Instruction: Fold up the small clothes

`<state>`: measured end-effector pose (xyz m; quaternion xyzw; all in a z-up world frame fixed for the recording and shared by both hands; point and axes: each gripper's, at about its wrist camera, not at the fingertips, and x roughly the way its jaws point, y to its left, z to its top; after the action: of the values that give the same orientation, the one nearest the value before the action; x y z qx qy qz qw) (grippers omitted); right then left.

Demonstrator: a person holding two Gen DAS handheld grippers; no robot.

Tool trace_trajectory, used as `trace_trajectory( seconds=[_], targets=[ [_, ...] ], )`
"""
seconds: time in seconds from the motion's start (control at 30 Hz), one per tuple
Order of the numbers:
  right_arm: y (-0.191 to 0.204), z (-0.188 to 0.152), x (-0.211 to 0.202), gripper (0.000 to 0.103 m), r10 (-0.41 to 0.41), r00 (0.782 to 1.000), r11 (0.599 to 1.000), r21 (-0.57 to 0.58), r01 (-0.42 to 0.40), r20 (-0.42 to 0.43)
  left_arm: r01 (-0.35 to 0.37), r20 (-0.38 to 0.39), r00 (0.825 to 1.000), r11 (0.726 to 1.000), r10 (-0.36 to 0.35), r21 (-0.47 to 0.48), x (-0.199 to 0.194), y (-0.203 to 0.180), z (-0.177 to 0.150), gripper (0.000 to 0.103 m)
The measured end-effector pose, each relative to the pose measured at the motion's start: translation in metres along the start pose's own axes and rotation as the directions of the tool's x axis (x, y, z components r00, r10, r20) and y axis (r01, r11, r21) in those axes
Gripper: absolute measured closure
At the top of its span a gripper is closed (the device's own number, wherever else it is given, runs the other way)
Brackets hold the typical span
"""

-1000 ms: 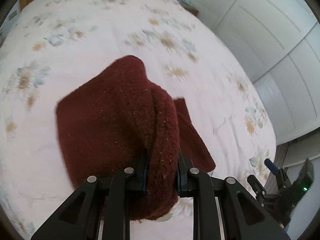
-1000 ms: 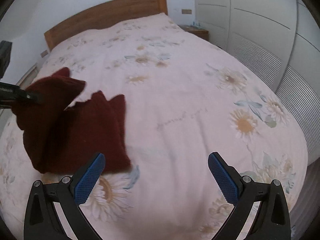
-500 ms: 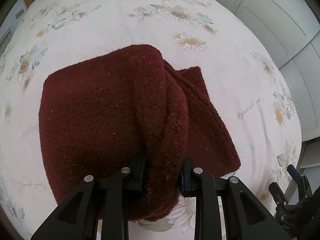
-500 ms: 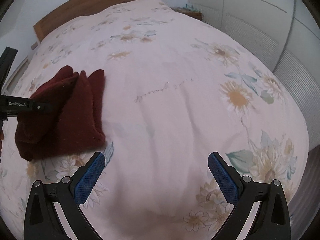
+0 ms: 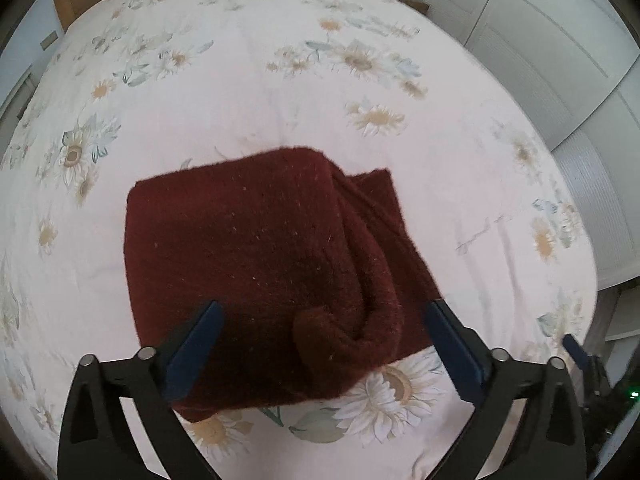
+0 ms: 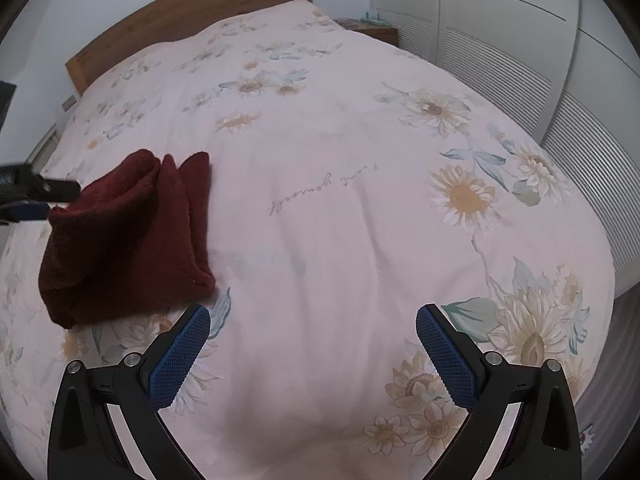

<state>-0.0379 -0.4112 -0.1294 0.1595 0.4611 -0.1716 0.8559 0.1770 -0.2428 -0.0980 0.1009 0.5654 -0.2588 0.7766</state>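
Folded maroon knit (image 5: 260, 264) flat on bedspread (image 5: 248, 92), long axis toward headboard; both grippers' fingers wide, empty.

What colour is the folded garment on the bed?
Dark maroon red, a plain fuzzy knit with no pattern: the folded garment shows best in the left wrist view.

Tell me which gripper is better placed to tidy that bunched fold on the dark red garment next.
Left, probably. The left gripper hangs open right over the garment, its bunched fold between the fingers. The right gripper is open too, but over bare bedspread, off to the garment's side.
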Motion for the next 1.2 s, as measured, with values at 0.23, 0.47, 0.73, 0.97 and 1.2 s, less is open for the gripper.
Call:
trace_trajectory(
  seconds=[0.23,0.47,0.73,0.97,1.2],
  targets=[
    [0.028,0.012,-0.006,0.0,-0.003,1.0,0.995,-0.1,0.004,0.002,-0.002,0.057,0.998,1.0,0.003,-0.027,-0.034,0.036,0.005,0.001],
    [0.086,0.051,-0.007,0.0,0.049,0.998,0.975,-0.214,-0.054,-0.029,-0.074,0.045,0.996,0.996,0.076,-0.045,-0.038,0.093,-0.011,0.001],
    [0.168,0.114,0.022,0.015,0.212,0.963,0.935,-0.251,-0.249,-0.167,-0.079,0.026,0.996,0.994,0.081,-0.081,-0.025,0.144,-0.057,0.001],
    [0.219,0.139,0.084,0.031,0.203,0.918,0.933,-0.216,-0.287,-0.341,-0.068,0.028,0.997,0.994,0.071,-0.089,-0.023,0.161,-0.082,0.001],
    [0.224,0.113,0.124,0.031,0.125,0.89,0.948,-0.213,-0.238,-0.439,-0.037,0.024,0.999,0.995,0.039,-0.094,-0.017,0.168,-0.086,0.001]
  ],
)
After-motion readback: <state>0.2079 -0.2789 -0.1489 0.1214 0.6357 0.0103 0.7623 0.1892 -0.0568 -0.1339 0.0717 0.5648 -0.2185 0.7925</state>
